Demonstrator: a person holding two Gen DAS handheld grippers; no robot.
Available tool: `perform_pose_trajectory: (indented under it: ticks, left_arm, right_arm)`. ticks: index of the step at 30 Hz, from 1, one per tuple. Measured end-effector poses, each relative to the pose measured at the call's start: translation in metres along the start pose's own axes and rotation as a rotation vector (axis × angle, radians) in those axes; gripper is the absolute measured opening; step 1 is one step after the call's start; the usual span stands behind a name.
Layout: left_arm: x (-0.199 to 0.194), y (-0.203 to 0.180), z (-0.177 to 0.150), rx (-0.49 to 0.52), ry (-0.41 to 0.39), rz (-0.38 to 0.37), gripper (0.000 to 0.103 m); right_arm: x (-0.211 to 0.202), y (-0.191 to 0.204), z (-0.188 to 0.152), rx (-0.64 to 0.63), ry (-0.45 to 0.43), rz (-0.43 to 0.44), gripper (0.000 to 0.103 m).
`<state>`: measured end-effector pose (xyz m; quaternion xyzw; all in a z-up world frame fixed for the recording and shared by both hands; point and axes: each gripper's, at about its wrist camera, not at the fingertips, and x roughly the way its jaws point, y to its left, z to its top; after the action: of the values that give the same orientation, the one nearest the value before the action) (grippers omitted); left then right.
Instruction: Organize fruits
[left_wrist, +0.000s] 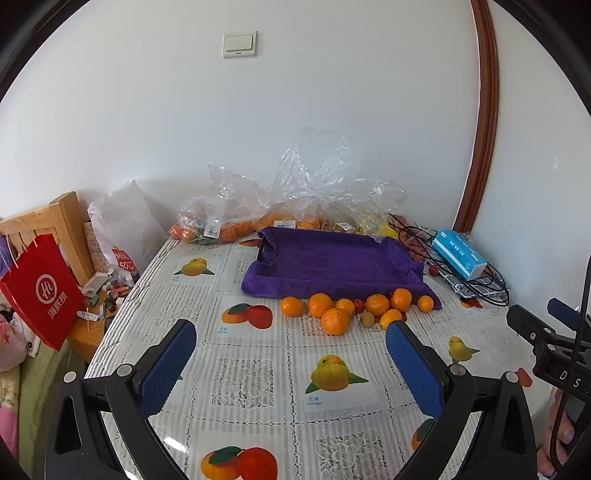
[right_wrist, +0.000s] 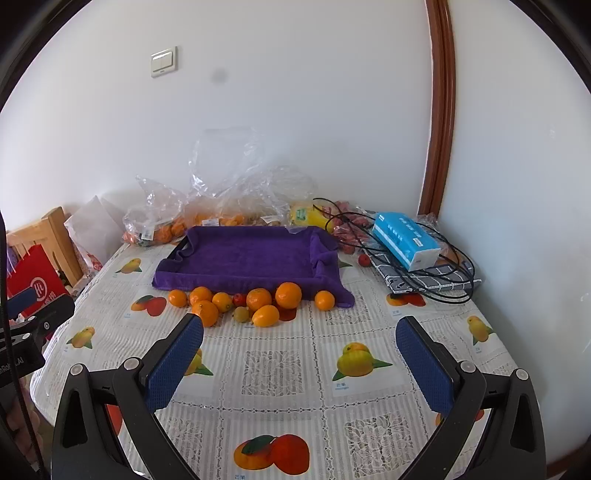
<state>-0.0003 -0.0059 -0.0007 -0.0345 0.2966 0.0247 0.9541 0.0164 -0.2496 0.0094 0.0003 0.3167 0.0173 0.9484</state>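
**Inspector:** Round orange mandarins (right_wrist: 258, 298) lie loose on the counter (right_wrist: 369, 417), against the near edge of the purple towel-lined tray (right_wrist: 243, 258).

**Assistant:** Likely light, firm, prone to roll; pinch across the middle. Left tongs (left_wrist: 291, 334) and right tongs (right_wrist: 299, 330) both spread, empty.

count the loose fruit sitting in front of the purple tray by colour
orange fruits: 8
small red fruit: 1
small yellow-green fruit: 1
total: 10 loose fruits on the tablecloth along the front edge of the purple towel-lined tray; none in the tray. Bagged fruit behind it is not counted.
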Motion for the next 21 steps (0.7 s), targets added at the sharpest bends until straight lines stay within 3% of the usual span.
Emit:
perform_pose_trajectory:
  ticks: [21]
  left_arm:
    - [0.0004, 0.0, 0.0017, -0.006, -0.001, 0.007, 0.103]
  right_arm:
    - [-0.0002, -0.0007, 0.0, -0.003, -0.011, -0.015, 0.103]
